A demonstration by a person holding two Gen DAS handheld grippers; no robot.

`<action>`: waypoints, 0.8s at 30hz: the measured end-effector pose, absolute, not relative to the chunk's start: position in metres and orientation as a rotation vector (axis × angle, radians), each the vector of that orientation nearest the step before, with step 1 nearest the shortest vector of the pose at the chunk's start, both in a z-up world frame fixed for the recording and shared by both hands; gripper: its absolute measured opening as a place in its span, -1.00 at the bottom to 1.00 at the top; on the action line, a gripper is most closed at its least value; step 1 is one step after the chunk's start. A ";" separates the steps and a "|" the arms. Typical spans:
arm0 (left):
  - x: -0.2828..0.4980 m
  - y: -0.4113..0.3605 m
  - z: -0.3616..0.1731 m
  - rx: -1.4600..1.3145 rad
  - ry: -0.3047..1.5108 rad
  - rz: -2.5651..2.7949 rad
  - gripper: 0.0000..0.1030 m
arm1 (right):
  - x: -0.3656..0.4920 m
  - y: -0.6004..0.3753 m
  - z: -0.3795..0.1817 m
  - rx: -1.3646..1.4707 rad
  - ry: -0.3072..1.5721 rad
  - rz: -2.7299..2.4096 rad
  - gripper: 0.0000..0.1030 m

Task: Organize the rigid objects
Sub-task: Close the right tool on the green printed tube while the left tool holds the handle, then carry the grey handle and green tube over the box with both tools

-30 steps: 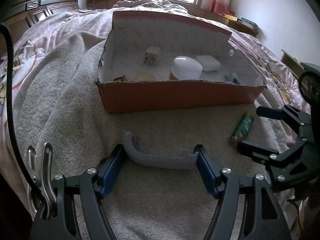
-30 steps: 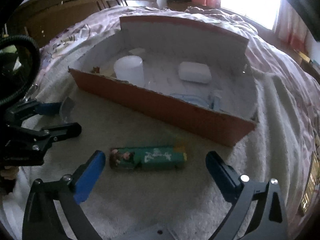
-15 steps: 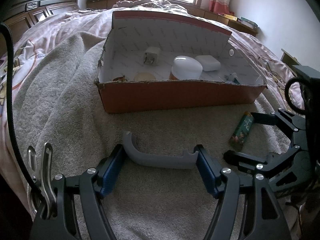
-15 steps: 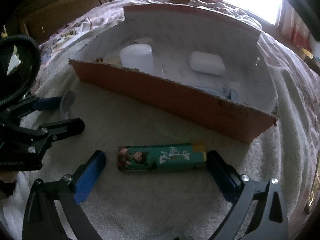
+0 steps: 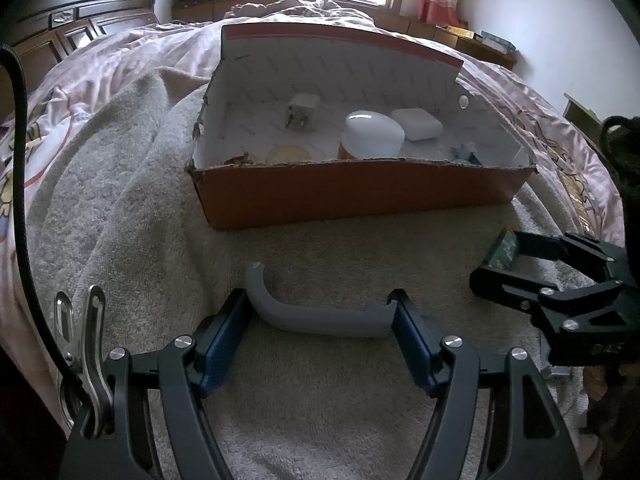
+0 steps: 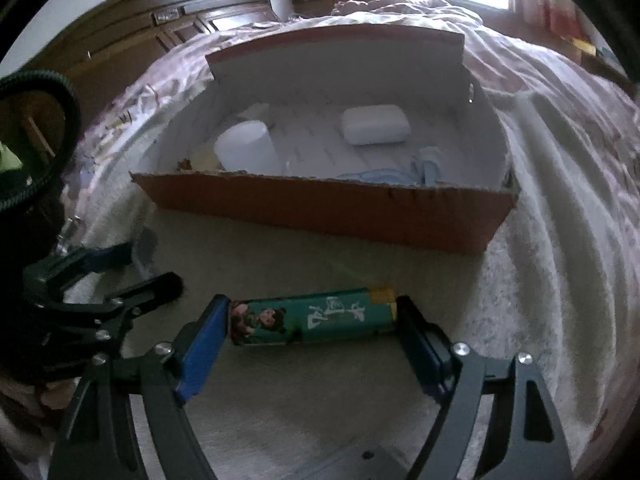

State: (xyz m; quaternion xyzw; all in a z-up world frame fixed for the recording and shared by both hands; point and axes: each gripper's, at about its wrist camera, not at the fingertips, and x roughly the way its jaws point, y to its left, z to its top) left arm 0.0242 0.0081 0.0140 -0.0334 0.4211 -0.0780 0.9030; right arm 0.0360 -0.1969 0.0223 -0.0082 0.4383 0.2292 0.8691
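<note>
A curved grey plastic handle (image 5: 320, 314) lies on the beige towel in the left wrist view. My left gripper (image 5: 320, 320) is closed on its two ends lengthwise. A green printed tube (image 6: 312, 317) lies on the towel in the right wrist view. My right gripper (image 6: 312, 324) has its blue pads touching both ends of the tube. The tube (image 5: 502, 249) also shows at the right in the left wrist view, between the right gripper's fingers. An open orange cardboard box (image 5: 360, 196) stands just beyond both, also in the right wrist view (image 6: 320, 208).
The box holds a white charger plug (image 5: 302, 114), a white-lidded jar (image 5: 374, 134), a white case (image 5: 416, 124) and small items. The box lid stands upright at the back. Pink bedding surrounds the towel (image 5: 120, 200). A dark wooden headboard (image 6: 140, 40) is at far left.
My right gripper moved forward and down around the green tube and closed until its pads touch both ends. My left gripper stayed on the grey handle.
</note>
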 end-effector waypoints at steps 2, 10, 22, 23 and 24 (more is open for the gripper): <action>0.024 0.008 0.014 -0.069 0.871 -0.161 0.40 | 0.033 -0.200 0.023 0.007 0.915 0.490 0.65; 0.021 0.011 0.022 -0.071 0.843 -0.147 0.40 | 0.028 -0.204 0.020 0.032 0.911 0.500 0.65; 0.018 0.012 0.043 -0.071 0.790 -0.147 0.40 | 0.019 -0.212 0.029 0.064 0.866 0.497 0.65; 0.019 0.012 0.046 -0.069 0.780 -0.146 0.40 | 0.017 -0.212 0.031 0.066 0.859 0.497 0.65; 0.020 0.012 0.049 -0.067 0.770 -0.145 0.40 | 0.016 -0.213 0.032 0.066 0.854 0.497 0.65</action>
